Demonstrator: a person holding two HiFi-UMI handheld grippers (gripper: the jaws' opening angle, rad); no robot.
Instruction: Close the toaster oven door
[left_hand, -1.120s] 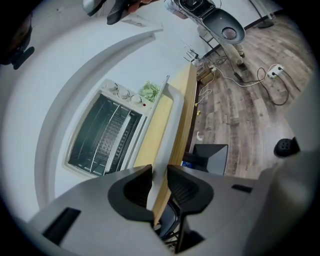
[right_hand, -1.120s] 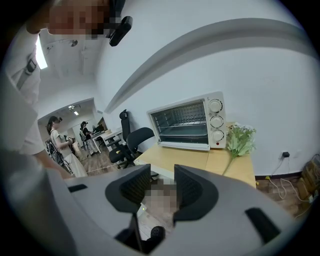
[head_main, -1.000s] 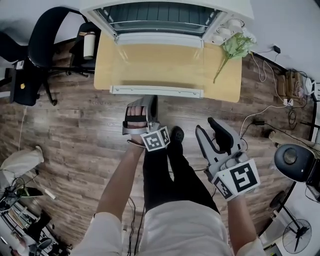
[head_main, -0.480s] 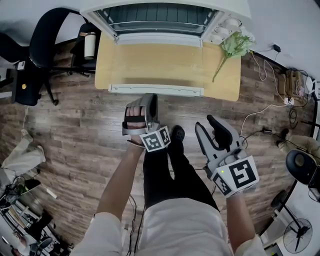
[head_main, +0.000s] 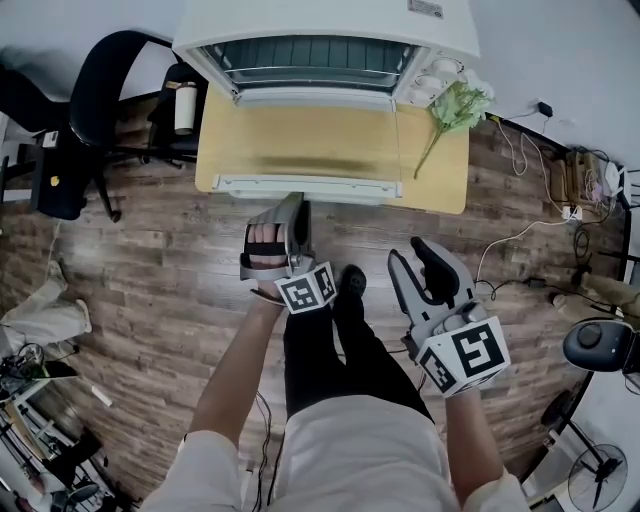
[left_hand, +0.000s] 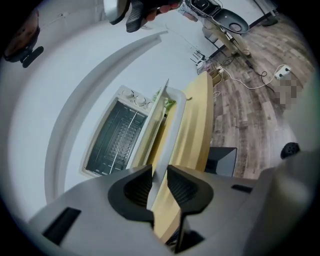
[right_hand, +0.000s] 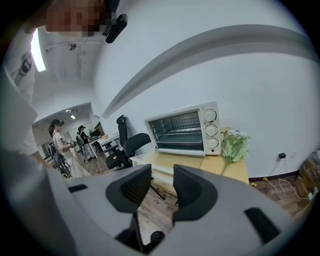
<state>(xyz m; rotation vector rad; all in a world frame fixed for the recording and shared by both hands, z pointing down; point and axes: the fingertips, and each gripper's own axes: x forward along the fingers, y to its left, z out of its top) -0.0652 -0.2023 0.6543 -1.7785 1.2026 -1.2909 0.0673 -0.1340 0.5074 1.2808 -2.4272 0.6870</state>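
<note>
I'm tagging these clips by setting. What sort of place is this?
Probably an office or lab workspace rather than a home kitchen: a black office chair beside the table, people at desks in the background of the right gripper view, and cables strewn over the wood floor.

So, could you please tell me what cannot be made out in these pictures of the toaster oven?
- Head view: the left gripper covers the spot where its jaws meet the door handle.
- Head view: the label on top of the toaster oven is too small to read.
- Right gripper view: the markings round the dials are too small to read.
- Left gripper view: the jaws hide the door handle's near end.
</note>
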